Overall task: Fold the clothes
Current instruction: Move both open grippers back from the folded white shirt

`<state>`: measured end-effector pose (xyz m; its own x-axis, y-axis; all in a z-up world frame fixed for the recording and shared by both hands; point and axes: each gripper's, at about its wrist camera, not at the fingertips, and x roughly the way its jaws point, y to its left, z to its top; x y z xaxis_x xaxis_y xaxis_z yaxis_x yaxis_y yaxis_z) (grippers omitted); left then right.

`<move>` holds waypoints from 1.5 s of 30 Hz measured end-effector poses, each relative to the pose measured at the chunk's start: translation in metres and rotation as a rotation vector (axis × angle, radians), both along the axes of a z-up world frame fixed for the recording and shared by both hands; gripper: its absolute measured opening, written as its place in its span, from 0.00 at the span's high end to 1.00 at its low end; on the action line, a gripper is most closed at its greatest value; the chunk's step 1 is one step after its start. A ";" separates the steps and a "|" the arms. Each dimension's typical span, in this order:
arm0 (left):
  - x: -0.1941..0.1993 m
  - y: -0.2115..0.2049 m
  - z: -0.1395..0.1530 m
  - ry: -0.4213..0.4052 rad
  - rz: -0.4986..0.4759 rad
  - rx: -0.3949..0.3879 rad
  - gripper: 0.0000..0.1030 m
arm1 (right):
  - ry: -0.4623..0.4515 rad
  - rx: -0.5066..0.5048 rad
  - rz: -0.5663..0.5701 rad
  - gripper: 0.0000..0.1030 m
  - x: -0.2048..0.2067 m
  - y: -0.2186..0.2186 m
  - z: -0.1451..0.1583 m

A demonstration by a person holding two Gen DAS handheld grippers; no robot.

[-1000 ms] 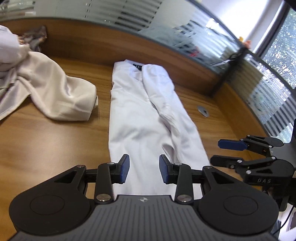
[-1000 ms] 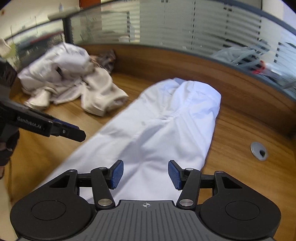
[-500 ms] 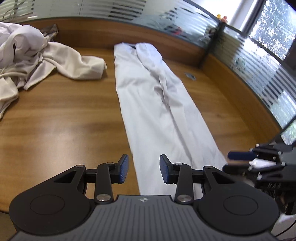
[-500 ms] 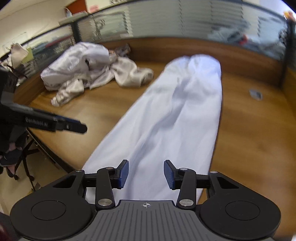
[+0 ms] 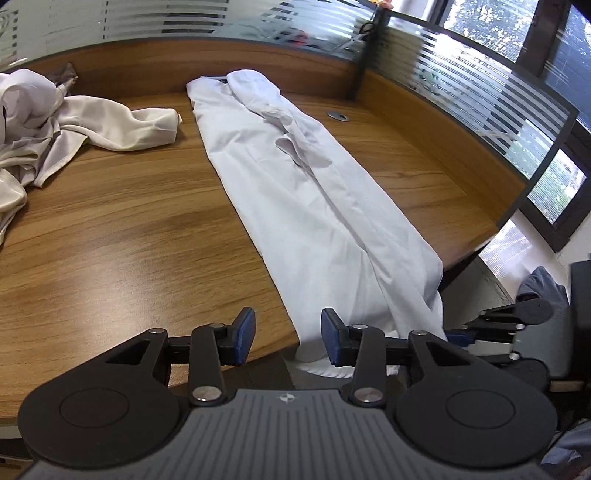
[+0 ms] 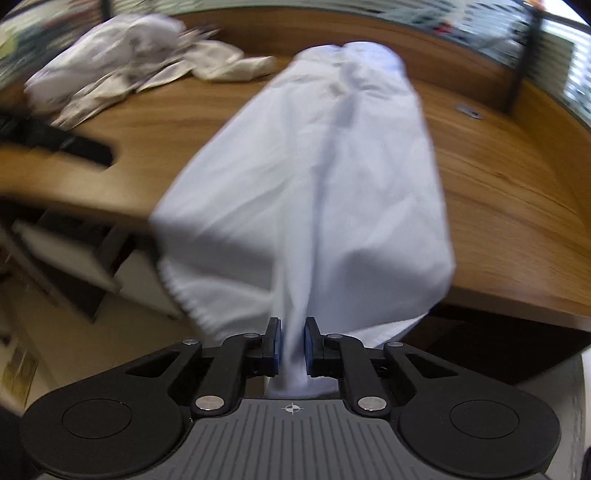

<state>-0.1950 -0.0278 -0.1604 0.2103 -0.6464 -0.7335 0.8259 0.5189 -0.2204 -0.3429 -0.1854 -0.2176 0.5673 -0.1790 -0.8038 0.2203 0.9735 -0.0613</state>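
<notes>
Your wooden desk (image 5: 122, 236) is the largest thing here: a smooth brown top with long grain lines, a curved near edge and a raised wooden back rail under frosted striped glass panels (image 5: 155, 18).

Along it lies the white garment (image 5: 310, 206), folded lengthwise into a long narrow strip of thin, faintly creased cloth. Its far end with the collar sits near the back rail, a sleeve lies folded along its top, and its near end hangs over the desk's front edge.

To the left, apart from the strip, sits a crumpled pile of cream and white clothes (image 5: 55, 125), soft and heavily wrinkled, one lobe reaching toward the garment without touching it.

Your right gripper (image 6: 292, 349) is at the hanging hem: its jaws are closing, a bunched fold of the white cloth runs between the blue pads (image 6: 309, 347), and the cloth fills the narrow gap. That view is blurred, so how firmly the pads press is hard to judge.

Your left gripper (image 5: 288, 336) hovers at the desk's near edge beside the hem's left corner, jaws partly apart and opening, nothing between its blue pads.

A small round metal cable grommet (image 5: 338, 116) sits flush in the desk to the garment's right.
</notes>
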 end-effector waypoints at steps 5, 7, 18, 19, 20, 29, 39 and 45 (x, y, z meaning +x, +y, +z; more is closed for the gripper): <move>-0.002 -0.003 -0.010 0.025 -0.020 0.005 0.56 | -0.053 0.052 0.012 0.74 -0.018 -0.017 0.026; -0.004 -0.005 -0.013 0.034 -0.021 0.003 0.56 | -0.062 0.070 0.002 0.73 -0.022 -0.029 0.036; -0.007 -0.013 -0.001 0.019 0.001 -0.031 0.56 | -0.146 0.105 -0.073 0.72 0.036 -0.054 0.039; -0.004 -0.012 0.002 0.014 0.014 -0.033 0.55 | -0.144 0.105 -0.083 0.71 0.043 -0.054 0.034; -0.001 -0.011 0.004 0.012 0.029 -0.035 0.54 | -0.136 0.110 -0.085 0.70 0.048 -0.052 0.029; 0.040 0.007 0.016 -0.033 0.163 -0.052 0.52 | -0.075 0.147 0.184 0.72 0.059 -0.018 0.039; 0.088 0.025 0.019 -0.054 0.374 -0.021 0.42 | -0.141 0.087 0.032 0.48 0.070 -0.071 0.079; 0.118 -0.002 0.022 -0.071 0.412 -0.004 0.37 | -0.117 0.123 -0.206 0.41 0.080 -0.137 0.059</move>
<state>-0.0773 -0.0298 -0.1386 0.5020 -0.5003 -0.7055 0.5627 0.8084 -0.1728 -0.2624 -0.3221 -0.1590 0.6192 -0.2049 -0.7580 0.4129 0.9061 0.0925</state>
